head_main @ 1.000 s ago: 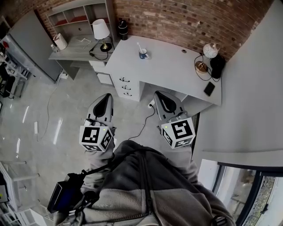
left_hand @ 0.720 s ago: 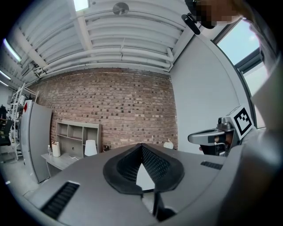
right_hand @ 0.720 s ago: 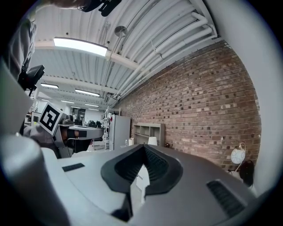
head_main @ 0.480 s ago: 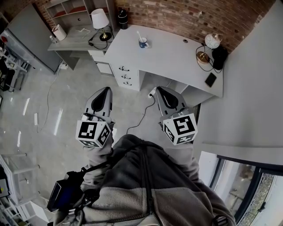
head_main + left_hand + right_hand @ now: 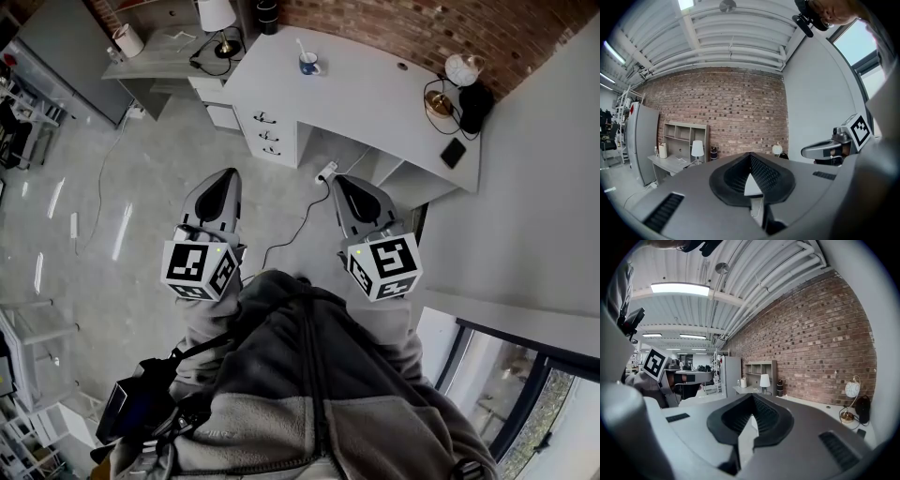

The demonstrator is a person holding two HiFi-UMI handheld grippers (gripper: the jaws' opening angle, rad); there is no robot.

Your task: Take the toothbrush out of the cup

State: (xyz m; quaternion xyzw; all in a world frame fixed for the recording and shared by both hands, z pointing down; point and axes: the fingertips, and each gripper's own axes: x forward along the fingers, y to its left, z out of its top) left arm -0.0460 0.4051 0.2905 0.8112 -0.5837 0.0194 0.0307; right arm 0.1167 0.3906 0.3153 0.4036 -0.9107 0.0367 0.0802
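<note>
Toothbrush (image 5: 300, 45) in cup (image 5: 307, 65) on desk (image 5: 375, 98); left gripper (image 5: 226, 174), right gripper (image 5: 339, 179) closed, empty

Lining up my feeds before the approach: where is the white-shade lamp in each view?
Head view: lamp at the top edge, left of centre.
Left gripper view: lamp low, left of centre.
Right gripper view: lamp just right of centre.
Shared landmark: the brick wall behind it.

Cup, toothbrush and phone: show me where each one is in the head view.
cup (image 5: 307, 66), head view, blue side.
toothbrush (image 5: 300, 47), head view, handle above the cup.
phone (image 5: 454, 152), head view, its dark face.
</note>
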